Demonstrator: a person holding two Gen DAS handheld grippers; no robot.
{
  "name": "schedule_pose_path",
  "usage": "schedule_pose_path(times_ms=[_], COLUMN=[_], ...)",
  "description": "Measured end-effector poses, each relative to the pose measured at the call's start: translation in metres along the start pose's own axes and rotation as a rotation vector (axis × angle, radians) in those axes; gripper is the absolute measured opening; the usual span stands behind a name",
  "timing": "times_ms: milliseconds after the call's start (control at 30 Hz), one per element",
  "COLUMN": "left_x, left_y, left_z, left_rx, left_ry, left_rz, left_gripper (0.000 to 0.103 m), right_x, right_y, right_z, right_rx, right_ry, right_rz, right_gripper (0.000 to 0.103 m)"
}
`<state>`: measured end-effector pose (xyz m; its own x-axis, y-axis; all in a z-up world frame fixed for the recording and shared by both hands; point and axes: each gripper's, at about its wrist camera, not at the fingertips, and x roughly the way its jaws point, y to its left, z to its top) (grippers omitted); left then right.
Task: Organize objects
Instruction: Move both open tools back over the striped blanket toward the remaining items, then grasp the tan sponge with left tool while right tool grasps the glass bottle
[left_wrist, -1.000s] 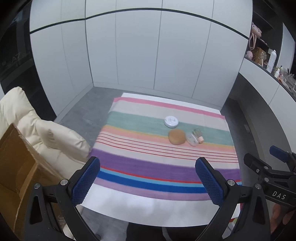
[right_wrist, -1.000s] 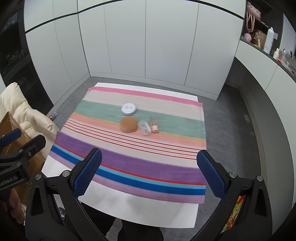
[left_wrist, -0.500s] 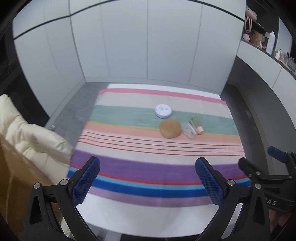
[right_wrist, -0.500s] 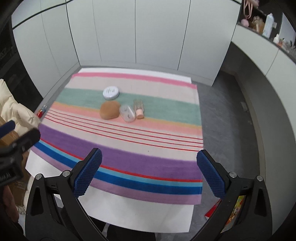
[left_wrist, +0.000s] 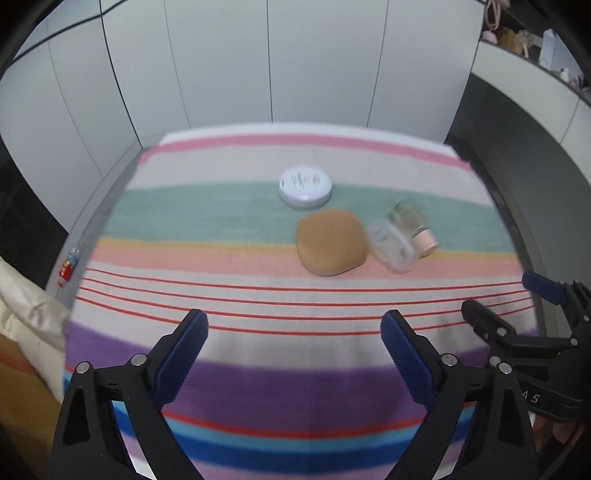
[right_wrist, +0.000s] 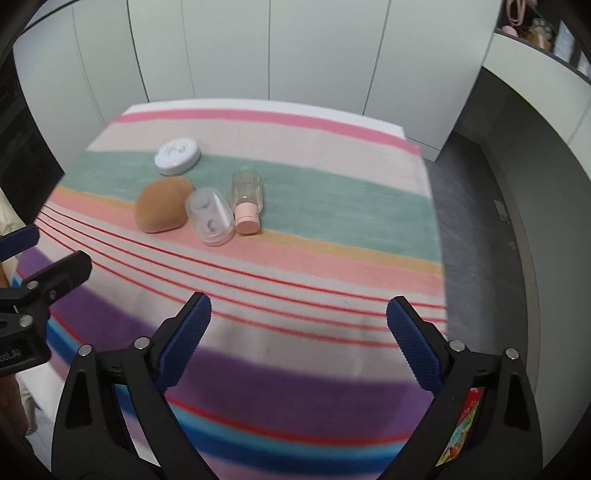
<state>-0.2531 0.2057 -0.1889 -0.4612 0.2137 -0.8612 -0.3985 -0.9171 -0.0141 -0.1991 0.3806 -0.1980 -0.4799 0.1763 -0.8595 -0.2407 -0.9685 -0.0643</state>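
Note:
On the striped cloth (left_wrist: 258, 218) (right_wrist: 332, 206) lie a round white tin (left_wrist: 305, 186) (right_wrist: 177, 155), a tan sponge puff (left_wrist: 331, 240) (right_wrist: 163, 204), a clear oval case (left_wrist: 390, 246) (right_wrist: 210, 215) and a small clear bottle with a pink cap (left_wrist: 415, 225) (right_wrist: 247, 201), close together. My left gripper (left_wrist: 293, 332) hovers over the near stripes, short of the puff, jaws closing with nothing between them. My right gripper (right_wrist: 298, 319) hangs over the red lines, nearer than the bottle, jaws also closing on nothing.
White cabinet doors stand behind the table. A cream cushion (left_wrist: 26, 306) lies at the left, grey floor (right_wrist: 476, 206) at the right. A small red item (left_wrist: 67, 266) lies on the floor by the table's left edge. Shelves with bottles (left_wrist: 546, 40) sit up right.
Both grippers came down and forward toward the table, so the objects look larger and nearer. Both pairs of jaws narrowed slightly.

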Motion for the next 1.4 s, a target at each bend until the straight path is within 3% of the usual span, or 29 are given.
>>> schedule_pose_path(times_ms=[267, 433, 567, 833, 967, 1133, 1400], left_x=[0.051, 0.061, 0.069, 0.081, 0.080, 0.070, 0.029], left_y=[0.001, -0.003, -0.002, -0.011, -0.019, -0.019, -0.022], left_z=[0.000, 0.011, 0.024, 0.042, 0.048, 0.049, 0.045], left_rx=[-0.014, -0.002, 0.001, 0.035, 0.063, 0.029, -0.001], left_ry=[0.041, 0.011, -0.008, -0.044, -0.066, -0.059, -0.074], left_rz=[-0.013, -0.015, -0.014, -0.018, -0.028, -0.055, -0.052], left_gripper=[0.093, 0.091, 0.092, 0.089, 0.061, 0.055, 0.055], right_x=[0.057, 0.072, 0.075, 0.076, 0.074, 0.070, 0.043], right_y=[0.001, 0.009, 0.015, 0.028, 0.030, 0.025, 0.011], right_z=[0.018, 0.033, 0.045, 0.058, 0.057, 0.053, 0.046], right_rx=[0.004, -0.008, -0.009, -0.077, -0.088, -0.060, -0.014], right_ry=[0.001, -0.041, -0.072, -0.123, -0.108, -0.091, -0.063], right_rz=[0.019, 0.064, 0.070, 0.092, 0.099, 0.091, 0.095], right_gripper=[0.092, 0.092, 0.086, 0.029, 0.029, 0.029, 0.029])
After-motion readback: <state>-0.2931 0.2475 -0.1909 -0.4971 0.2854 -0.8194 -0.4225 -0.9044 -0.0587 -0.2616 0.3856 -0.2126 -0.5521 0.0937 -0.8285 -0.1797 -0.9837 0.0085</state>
